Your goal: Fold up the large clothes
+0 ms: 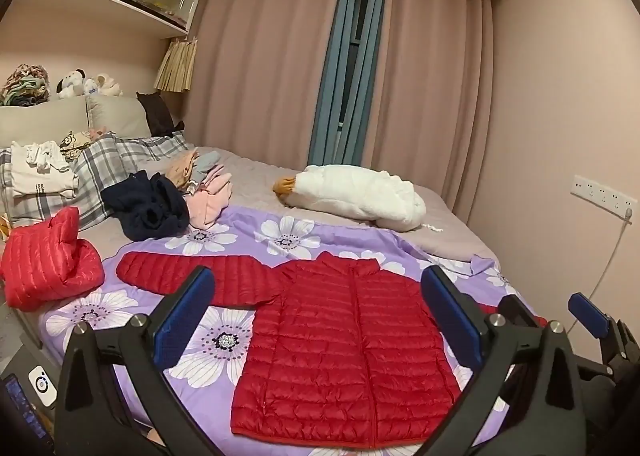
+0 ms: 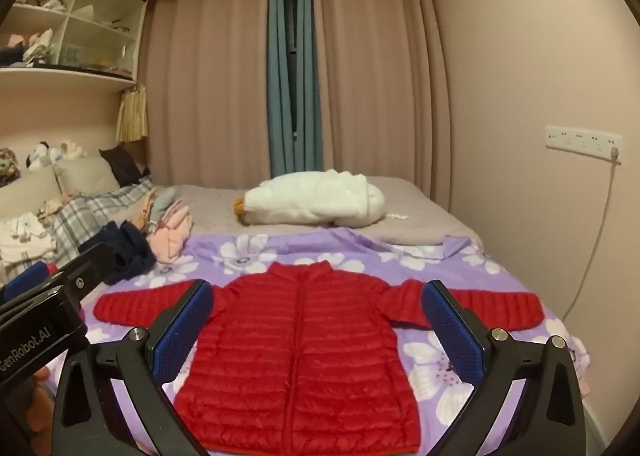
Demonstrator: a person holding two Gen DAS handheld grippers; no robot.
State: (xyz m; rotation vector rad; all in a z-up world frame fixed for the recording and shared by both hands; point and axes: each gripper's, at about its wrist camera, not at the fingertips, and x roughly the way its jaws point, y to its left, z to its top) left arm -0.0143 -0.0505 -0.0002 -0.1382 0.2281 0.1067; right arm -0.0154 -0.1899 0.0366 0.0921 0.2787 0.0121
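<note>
Red puffer jacket [image 2: 298, 356] flat, front up, zipped, sleeves spread, on near part of purple floral sheet [image 2: 448, 264]. Left gripper [image 1: 318, 320] and right gripper [image 2: 318, 330] hover above, fingers wide apart, empty. Judgement: begin with sleeves; pinch cuffs, fold inward across chest, keep quilting smooth.

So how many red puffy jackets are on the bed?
2. One red jacket lies spread flat on the purple flowered quilt, sleeves out. A second red jacket sits bunched up at the bed's left edge. More could hide in the clothes pile.
</note>
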